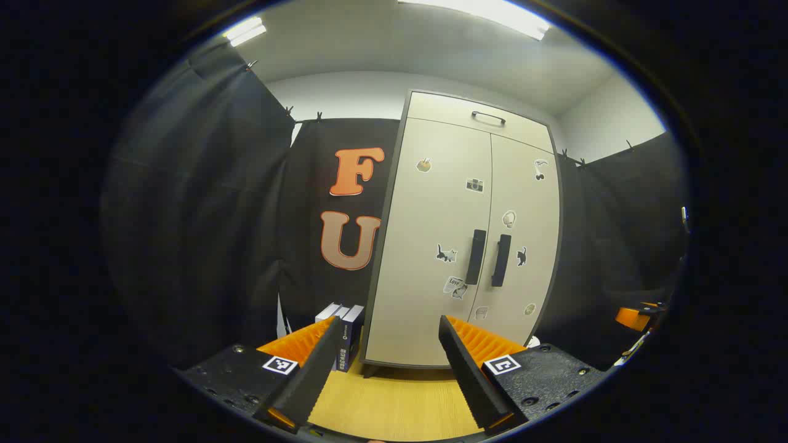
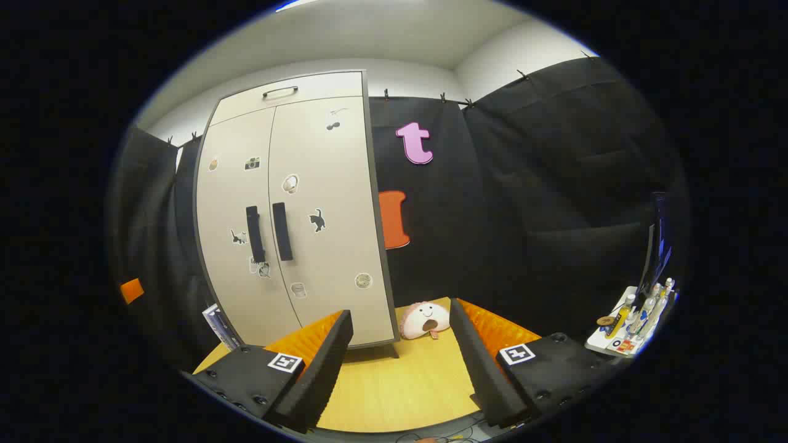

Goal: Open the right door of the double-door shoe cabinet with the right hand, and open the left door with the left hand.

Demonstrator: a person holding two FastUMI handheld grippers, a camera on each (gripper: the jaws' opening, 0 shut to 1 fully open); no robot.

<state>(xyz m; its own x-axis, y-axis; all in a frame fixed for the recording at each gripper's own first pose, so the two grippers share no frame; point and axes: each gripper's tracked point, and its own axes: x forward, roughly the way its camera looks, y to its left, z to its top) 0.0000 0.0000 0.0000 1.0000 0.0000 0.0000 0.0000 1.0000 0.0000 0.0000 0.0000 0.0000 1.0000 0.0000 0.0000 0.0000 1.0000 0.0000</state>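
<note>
A cream double-door shoe cabinet (image 1: 455, 234) stands on the wooden floor with both doors closed. Its left door handle (image 1: 475, 256) and right door handle (image 1: 500, 260) are dark vertical bars side by side at the middle seam. In the right gripper view the same cabinet (image 2: 295, 209) stands at the left, with its left handle (image 2: 255, 234) and right handle (image 2: 282, 231). My left gripper (image 1: 388, 351) is open, well short of the cabinet and below the handles. My right gripper (image 2: 400, 344) is open too, aimed to the right of the cabinet with nothing between its fingers.
A drawer with a small handle (image 1: 488, 117) tops the cabinet. Boxes (image 1: 345, 335) stand on the floor left of the cabinet. A pink plush toy (image 2: 422, 320) lies by its right foot. A white shelf with bottles (image 2: 634, 320) is at the far right.
</note>
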